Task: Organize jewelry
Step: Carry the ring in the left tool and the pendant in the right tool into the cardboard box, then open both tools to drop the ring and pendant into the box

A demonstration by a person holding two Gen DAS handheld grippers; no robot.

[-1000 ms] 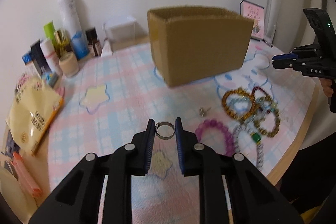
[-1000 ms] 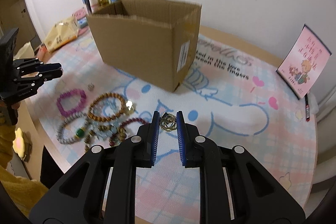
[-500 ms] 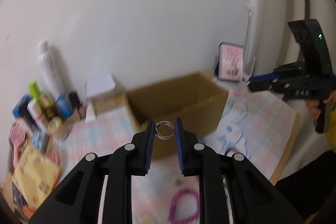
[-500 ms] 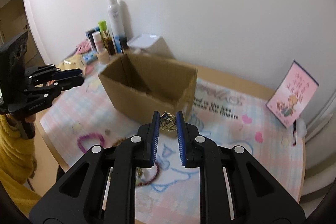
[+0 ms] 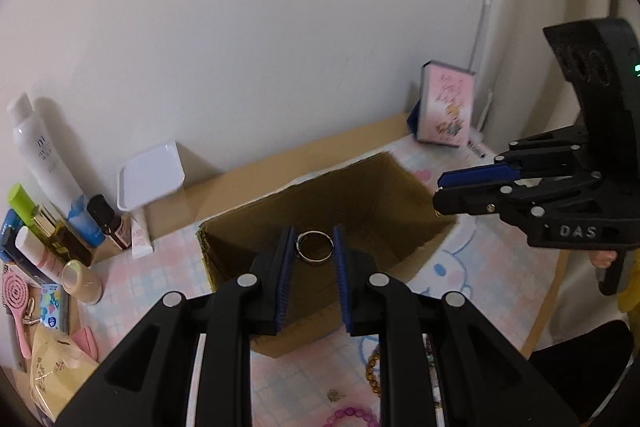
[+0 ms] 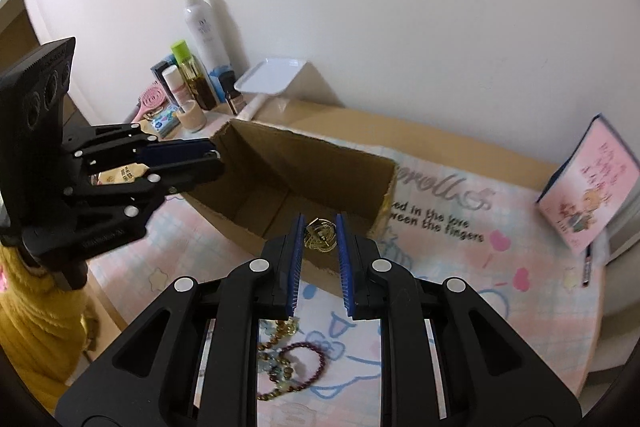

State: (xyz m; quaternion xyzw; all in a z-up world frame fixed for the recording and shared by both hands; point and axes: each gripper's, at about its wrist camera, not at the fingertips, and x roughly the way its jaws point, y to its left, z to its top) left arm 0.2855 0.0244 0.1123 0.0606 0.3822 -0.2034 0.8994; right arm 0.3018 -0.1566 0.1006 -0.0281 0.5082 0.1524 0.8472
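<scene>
Both rings (image 5: 314,246) now lifted above box (image 5: 384,187), btwn fingers (image 5: 285,267).

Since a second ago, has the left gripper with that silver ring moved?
Yes. The left gripper carried the silver ring up from the tablecloth to above the open cardboard box.

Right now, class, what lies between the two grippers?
The open cardboard box lies between the left gripper and right gripper, as the right wrist view shows.
</scene>
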